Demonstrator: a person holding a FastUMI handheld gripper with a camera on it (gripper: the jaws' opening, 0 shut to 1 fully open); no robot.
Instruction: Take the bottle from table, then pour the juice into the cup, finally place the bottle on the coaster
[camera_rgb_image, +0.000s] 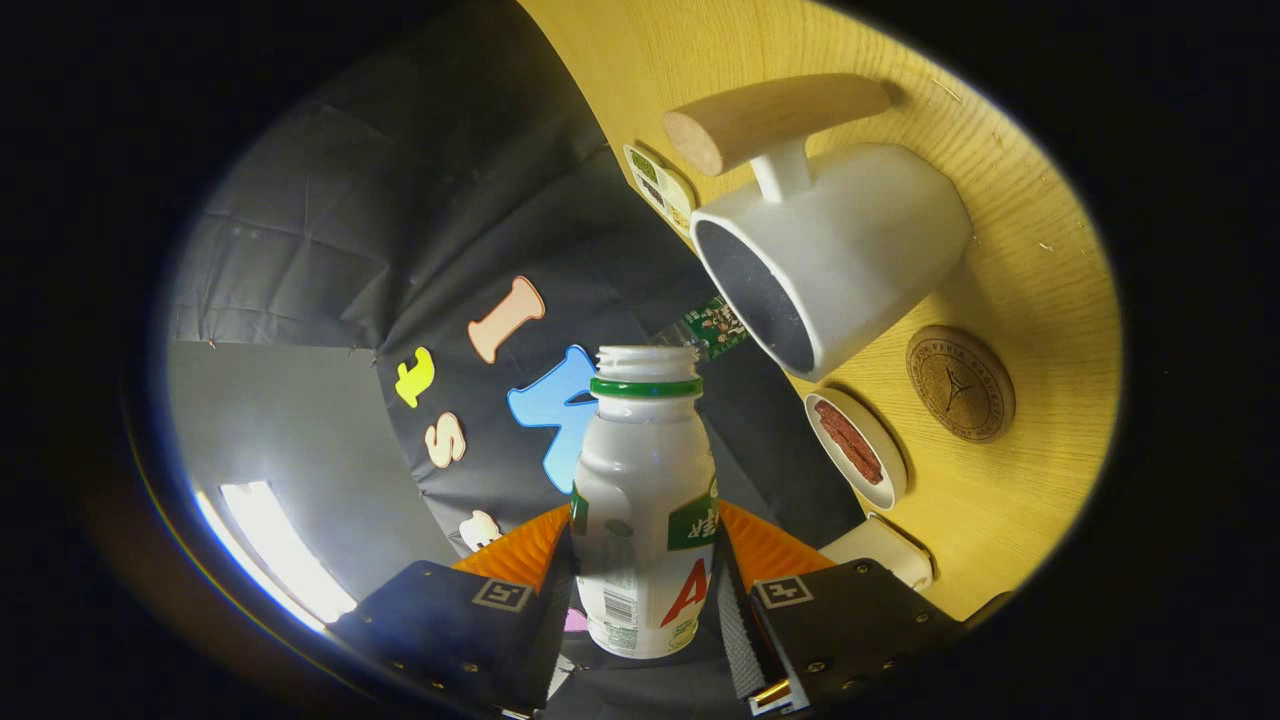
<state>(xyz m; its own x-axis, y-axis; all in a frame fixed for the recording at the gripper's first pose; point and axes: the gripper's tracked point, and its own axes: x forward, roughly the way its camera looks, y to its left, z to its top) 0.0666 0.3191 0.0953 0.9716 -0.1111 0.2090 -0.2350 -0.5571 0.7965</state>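
1. The tool (645, 570) is clamped on the white bottle (645, 500), both fingers (520, 555) pressing its sides.
2. The bottle's open neck points just short of the white cup (830, 260).
3. The cork coaster (960, 383) lies on the wooden bench (1040, 480) near the cup.

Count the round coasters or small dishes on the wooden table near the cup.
2: a cork coaster beside the cup, and a white dish between it and the bottle that the gripper holds.
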